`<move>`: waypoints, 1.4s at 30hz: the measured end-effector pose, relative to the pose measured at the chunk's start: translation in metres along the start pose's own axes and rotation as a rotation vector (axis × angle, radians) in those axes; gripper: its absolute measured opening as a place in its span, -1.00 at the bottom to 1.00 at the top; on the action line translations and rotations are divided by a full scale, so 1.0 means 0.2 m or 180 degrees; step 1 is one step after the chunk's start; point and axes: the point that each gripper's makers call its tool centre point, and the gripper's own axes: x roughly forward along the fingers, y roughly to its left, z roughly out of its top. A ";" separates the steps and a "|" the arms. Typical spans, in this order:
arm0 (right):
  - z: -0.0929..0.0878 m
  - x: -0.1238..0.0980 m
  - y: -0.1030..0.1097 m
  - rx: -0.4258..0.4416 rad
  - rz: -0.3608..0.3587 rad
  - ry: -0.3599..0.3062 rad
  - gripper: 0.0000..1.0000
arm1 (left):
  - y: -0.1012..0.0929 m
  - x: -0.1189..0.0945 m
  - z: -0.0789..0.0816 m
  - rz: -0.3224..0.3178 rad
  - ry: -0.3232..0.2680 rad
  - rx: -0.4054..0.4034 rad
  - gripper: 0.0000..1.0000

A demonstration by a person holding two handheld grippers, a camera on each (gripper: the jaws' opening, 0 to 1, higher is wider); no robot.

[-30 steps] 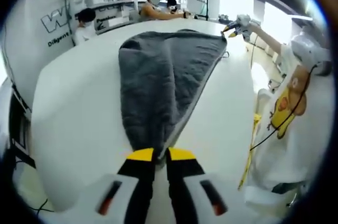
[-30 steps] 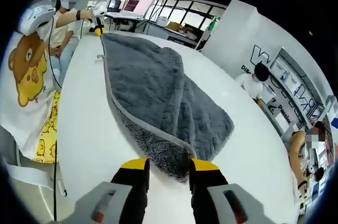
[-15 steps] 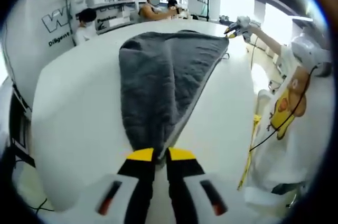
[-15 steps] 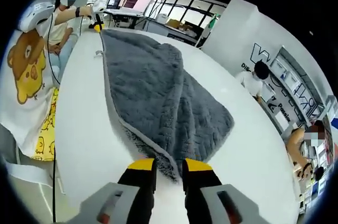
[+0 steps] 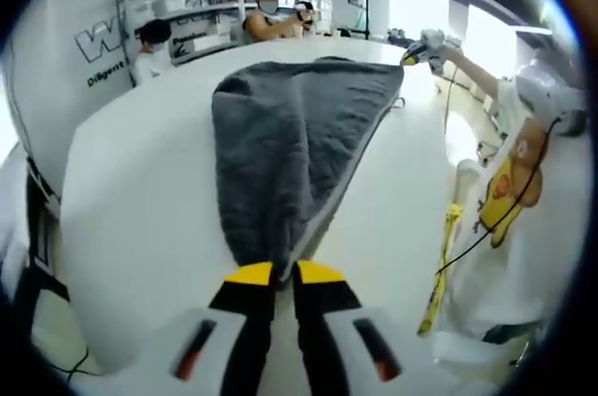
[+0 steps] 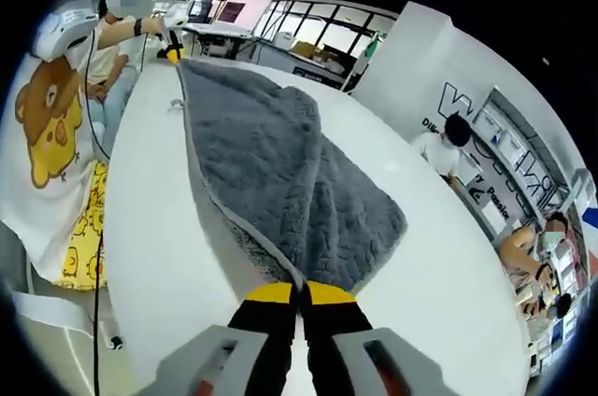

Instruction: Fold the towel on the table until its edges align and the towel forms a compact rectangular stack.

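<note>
A dark grey towel [image 5: 285,148] lies folded lengthwise on the white table [image 5: 131,200], stretched between the two grippers. My left gripper [image 5: 274,274] is shut on the towel's near corner, yellow tips pinching the layers. In the right gripper view the same towel [image 6: 271,172] runs away from me, its paler trimmed edge along the left. My right gripper [image 6: 297,291] is shut on the towel's near corner there. The right gripper [image 5: 418,46] appears far off at the towel's other end in the left gripper view, and the left gripper [image 6: 170,45] shows at the far end in the right gripper view.
A person in a white shirt with a bear print [image 5: 523,190] stands along the table's side. Other people [image 5: 149,41] sit beyond the table near shelves and a lettered white wall [image 6: 448,88]. Cables [image 5: 448,247] hang by the table edge.
My right gripper has gone from open around the towel's corner to shut on it. The left gripper has kept its hold, and the towel has pulled slightly straighter.
</note>
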 end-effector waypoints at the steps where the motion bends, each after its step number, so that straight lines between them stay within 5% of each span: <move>1: 0.01 -0.01 -0.01 -0.0010 -0.0028 -0.0026 -0.95 | 0.00 -0.01 0.01 0.0014 -0.0017 0.0009 -0.83; 17: 0.28 -0.19 -0.14 -0.0131 -0.0564 -0.0341 -0.96 | 0.04 -0.24 0.26 0.0357 -0.0449 0.0306 -0.87; 31: 0.61 -0.44 -0.34 -0.0176 -0.1198 -0.0757 -0.96 | 0.14 -0.58 0.70 0.0995 -0.1069 0.0684 -0.88; 37: 0.81 -0.62 -0.40 -0.0152 -0.1544 -0.1145 -0.96 | 0.13 -0.77 0.88 0.1270 -0.1382 0.0827 -0.88; 42: 0.92 -0.77 -0.42 -0.0218 -0.1710 -0.1322 -0.96 | 0.11 -0.90 0.96 0.1421 -0.1553 0.0892 -0.89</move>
